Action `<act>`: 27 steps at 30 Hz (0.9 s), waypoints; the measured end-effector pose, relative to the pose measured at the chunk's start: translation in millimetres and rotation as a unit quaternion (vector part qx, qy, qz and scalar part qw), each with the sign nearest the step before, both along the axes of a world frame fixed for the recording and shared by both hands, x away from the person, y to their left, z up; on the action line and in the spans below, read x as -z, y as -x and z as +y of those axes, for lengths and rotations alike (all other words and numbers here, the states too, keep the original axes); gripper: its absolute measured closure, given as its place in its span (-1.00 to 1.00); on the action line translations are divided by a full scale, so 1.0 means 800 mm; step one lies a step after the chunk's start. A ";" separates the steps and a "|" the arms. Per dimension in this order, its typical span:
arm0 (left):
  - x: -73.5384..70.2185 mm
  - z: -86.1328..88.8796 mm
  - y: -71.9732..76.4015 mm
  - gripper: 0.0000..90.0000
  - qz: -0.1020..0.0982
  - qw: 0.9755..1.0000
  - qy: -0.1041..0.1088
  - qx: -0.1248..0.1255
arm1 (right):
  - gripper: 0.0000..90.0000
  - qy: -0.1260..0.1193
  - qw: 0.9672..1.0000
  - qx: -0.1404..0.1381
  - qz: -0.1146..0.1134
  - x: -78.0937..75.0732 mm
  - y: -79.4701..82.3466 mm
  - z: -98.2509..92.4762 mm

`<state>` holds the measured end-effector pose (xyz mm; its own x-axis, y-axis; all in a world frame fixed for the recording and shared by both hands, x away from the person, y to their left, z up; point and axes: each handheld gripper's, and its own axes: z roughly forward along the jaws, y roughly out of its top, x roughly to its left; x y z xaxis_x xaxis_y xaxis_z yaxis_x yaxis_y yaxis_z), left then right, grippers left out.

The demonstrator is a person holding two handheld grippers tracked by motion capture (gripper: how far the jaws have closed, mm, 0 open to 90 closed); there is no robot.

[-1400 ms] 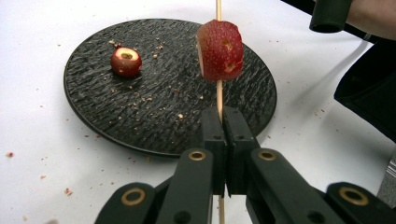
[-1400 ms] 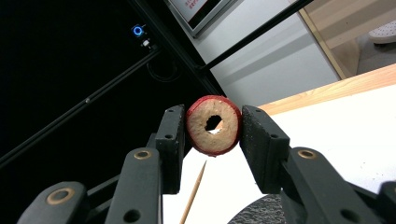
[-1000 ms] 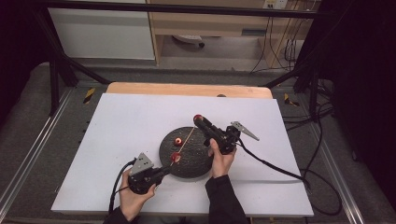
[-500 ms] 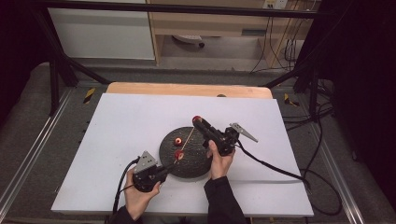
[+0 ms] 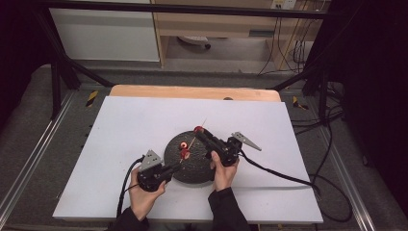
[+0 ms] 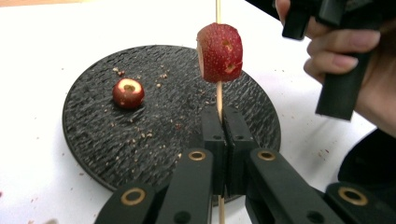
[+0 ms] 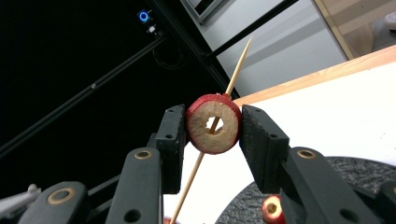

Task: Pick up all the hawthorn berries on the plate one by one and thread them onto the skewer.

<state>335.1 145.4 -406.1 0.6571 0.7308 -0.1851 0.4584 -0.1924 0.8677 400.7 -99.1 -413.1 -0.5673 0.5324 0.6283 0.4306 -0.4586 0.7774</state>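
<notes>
left claw (image 6: pixel 219 121) clamps skewer (image 6: pixel 218 95) upright | right claw (image 7: pixel 212 123) — raised, tilted — grips fruit ring (image 7: pixel 214 123)

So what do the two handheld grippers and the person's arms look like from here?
Both the left gripper and the right gripper are black, each with two flat black jaws on link arms with brass-coloured pivot rings. Each carries a grey three-cornered plate on top and trails a black cable over the white table. The person wears dark sleeves.

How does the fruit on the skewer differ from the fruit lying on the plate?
The skewered fruit is up in the air on the skewer; the loose fruit rests on the plate. The skewered fruit is pierced through; the loose fruit lies free, its hollow core facing up. Both are red and cored.
</notes>
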 end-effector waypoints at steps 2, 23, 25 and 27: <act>-0.002 -0.004 -0.003 0.97 0.000 1.000 -0.001 0.001 | 0.37 0.002 1.000 -0.003 -0.001 0.002 0.002 0.001; 0.001 0.008 -0.010 0.97 -0.002 1.000 -0.009 0.020 | 0.12 0.053 0.998 -0.021 0.000 0.000 0.014 -0.003; 0.002 0.016 -0.009 0.97 -0.002 1.000 -0.010 0.020 | 0.01 0.067 0.997 -0.022 -0.002 -0.005 0.014 -0.007; 0.003 0.025 -0.007 0.97 -0.003 1.000 -0.015 0.020 | -0.11 0.087 0.996 -0.028 0.000 -0.008 0.014 -0.011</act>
<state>340.4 165.4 -408.2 0.6867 0.7091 -0.1599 0.4448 -0.2359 0.8640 389.3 -108.1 -406.3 -0.5990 0.6013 0.5288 0.4514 -0.2920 0.8432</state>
